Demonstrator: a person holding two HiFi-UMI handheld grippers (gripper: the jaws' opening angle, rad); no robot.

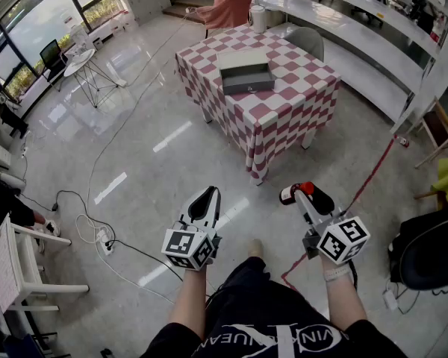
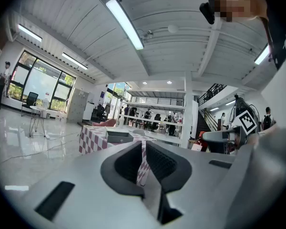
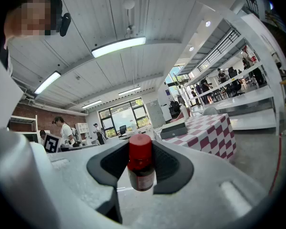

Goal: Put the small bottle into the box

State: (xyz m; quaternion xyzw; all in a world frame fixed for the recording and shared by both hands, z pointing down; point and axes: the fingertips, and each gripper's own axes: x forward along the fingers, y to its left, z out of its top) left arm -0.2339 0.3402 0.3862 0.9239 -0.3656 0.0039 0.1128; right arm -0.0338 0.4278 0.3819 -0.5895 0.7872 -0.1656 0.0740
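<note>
**Head view: bottle in the grip, the box not yet reached**

The small bottle (image 3: pixel 141 168) has been picked up but not delivered. It sits in the right hand-held gripper (image 1: pixel 302 194), out in front of the person, over the shiny floor (image 1: pixel 157 140). The grey box (image 1: pixel 248 85) lies open on the checked tabletop (image 1: pixel 287 88), well apart from both hands, with a wide stretch of floor between. Nothing can be made out inside the box from here. By my reading the pickup is done. What is left is to carry the bottle to the table, bring it over the open box and let it go.

In the right gripper view the jaws are closed on the bottle. The dark pads press on either side just below the red cap, and the bottle hangs upright between them with its dark body and label below the pads. The jaws stand fairly wide because the bottle fills them.

The left hand-held gripper (image 2: pixel 144 149) holds nothing. Its jaws are drawn all but together, with only a slit through which the checked cloth shows.
</note>
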